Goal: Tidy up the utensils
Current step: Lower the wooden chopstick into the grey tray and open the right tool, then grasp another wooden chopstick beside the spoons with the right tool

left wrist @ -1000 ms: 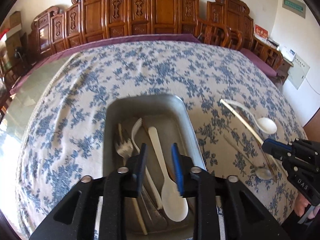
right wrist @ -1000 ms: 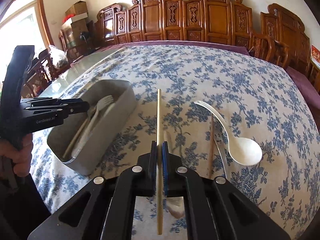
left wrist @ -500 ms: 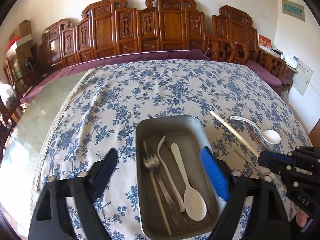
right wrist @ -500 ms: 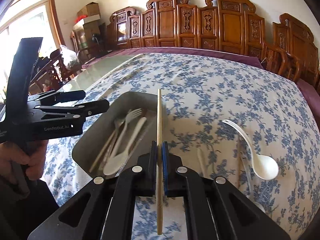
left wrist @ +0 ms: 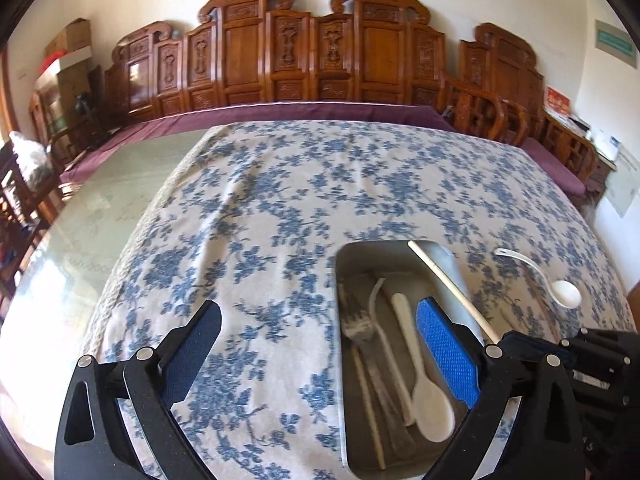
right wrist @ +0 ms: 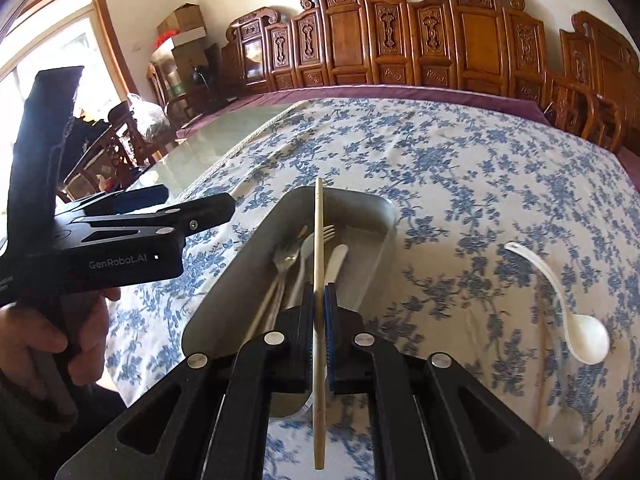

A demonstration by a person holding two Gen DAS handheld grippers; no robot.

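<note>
A wooden chopstick (right wrist: 319, 280), clamped between the closed jaws of the right gripper (right wrist: 319, 320), hangs lengthwise over a grey metal tray (right wrist: 384, 216) on a table (right wrist: 460, 184) spread with a blue-flowered cloth. In the left wrist view the same chopstick (left wrist: 452, 288) slants across the tray's (left wrist: 344, 264) right side. Inside the tray lie a metal fork (left wrist: 356, 328), a white plastic fork (left wrist: 378, 320), a white spoon (left wrist: 430, 400) and another chopstick (left wrist: 370, 404), all roughly parallel to the long walls.

The left gripper (left wrist: 320, 340), held in a person's hand (right wrist: 52, 340), has just been opening its jaws; they now stand wide apart and grip nothing, one blue pad (left wrist: 448, 356) over the tray and the other over bare cloth to its left.

To the right of the tray, well apart from it, a white soup spoon (right wrist: 576, 320) rests on the cloth, with a metal spoon (right wrist: 564, 420) and a further thin stick, blurred, lying near it. Carved wooden chairs (left wrist: 332, 52) line the wall behind the table.
</note>
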